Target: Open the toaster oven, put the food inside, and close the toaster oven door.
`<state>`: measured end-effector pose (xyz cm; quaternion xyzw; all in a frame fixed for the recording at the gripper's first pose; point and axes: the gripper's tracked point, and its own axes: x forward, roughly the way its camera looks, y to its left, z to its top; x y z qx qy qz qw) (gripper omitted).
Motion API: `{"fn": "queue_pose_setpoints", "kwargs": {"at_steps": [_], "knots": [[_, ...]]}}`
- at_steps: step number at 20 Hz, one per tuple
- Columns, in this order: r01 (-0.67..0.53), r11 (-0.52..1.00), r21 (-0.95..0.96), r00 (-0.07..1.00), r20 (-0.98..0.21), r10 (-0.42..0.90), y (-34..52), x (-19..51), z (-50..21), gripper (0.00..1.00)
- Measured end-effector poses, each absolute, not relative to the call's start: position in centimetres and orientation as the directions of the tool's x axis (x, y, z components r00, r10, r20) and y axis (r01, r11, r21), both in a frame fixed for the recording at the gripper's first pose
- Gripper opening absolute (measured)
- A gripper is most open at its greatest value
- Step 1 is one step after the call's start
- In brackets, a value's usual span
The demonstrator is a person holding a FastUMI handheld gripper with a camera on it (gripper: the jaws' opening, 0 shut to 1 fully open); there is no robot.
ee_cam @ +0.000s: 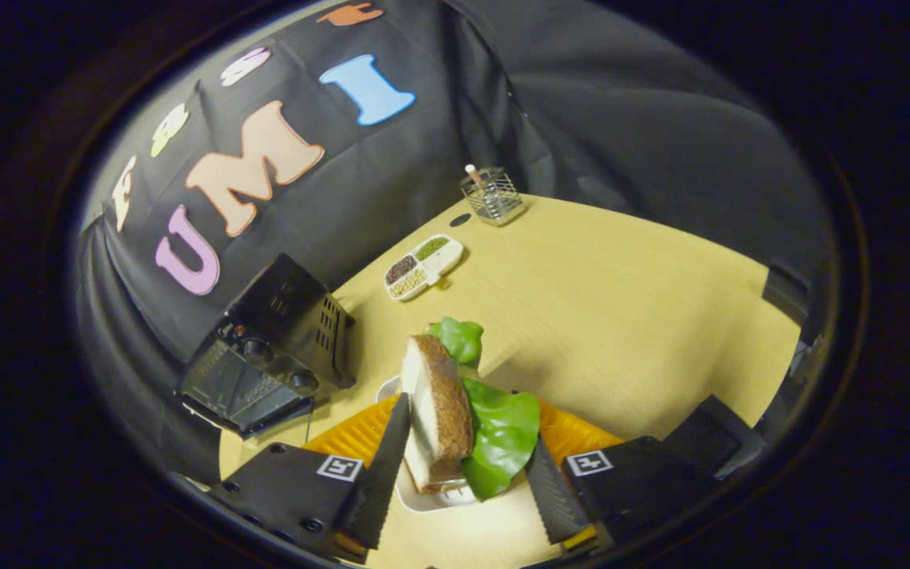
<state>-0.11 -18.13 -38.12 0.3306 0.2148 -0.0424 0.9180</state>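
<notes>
Gripper (467, 474): fingers spread either side of a sandwich; the left finger (382, 466) lies against the bread, the right finger (556, 494) stands apart from the lettuce, so no clamp on both sides shows.
Sandwich (438, 411): a slice of brown-crusted bread standing on edge with a lettuce (502, 438) leaf on its right, between the fingers, over a white plate (423, 499).
Mat (356, 433): orange, ribbed, under the plate on the wooden table (621, 316).
Oven (269, 348): black, left of the fingers and beyond them, door shut, two knobs on its front, against the booth wall.
Beyond the sandwich: a second green leaf (459, 338), then a white divided tray (423, 267) of grains, then a wire basket (491, 195) at the table's far edge.
In the way: nothing stands between sandwich and oven.
Writing: square black-and-white markers on both fingers; no brand legible on the oven.
</notes>
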Motion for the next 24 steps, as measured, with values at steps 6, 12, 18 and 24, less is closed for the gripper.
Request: {"fn": "queue_pose_setpoints", "kwargs": {"at_steps": [6, 12, 18, 24], "knots": [[0.243, 0.681, 0.691, 0.932, -0.362, 0.034, -18.0, -1.0, -36.3, 0.53], [0.324, 0.595, 0.736, 0.939, -0.329, -0.104, -17.1, -4.0, -32.9, 0.42], [0.344, 0.379, 0.859, 0.931, -0.262, -0.252, -10.8, -5.3, -29.2, 0.42], [0.298, 0.198, 0.934, 0.938, -0.249, -0.240, 1.2, -3.7, -29.2, 0.42]]}}
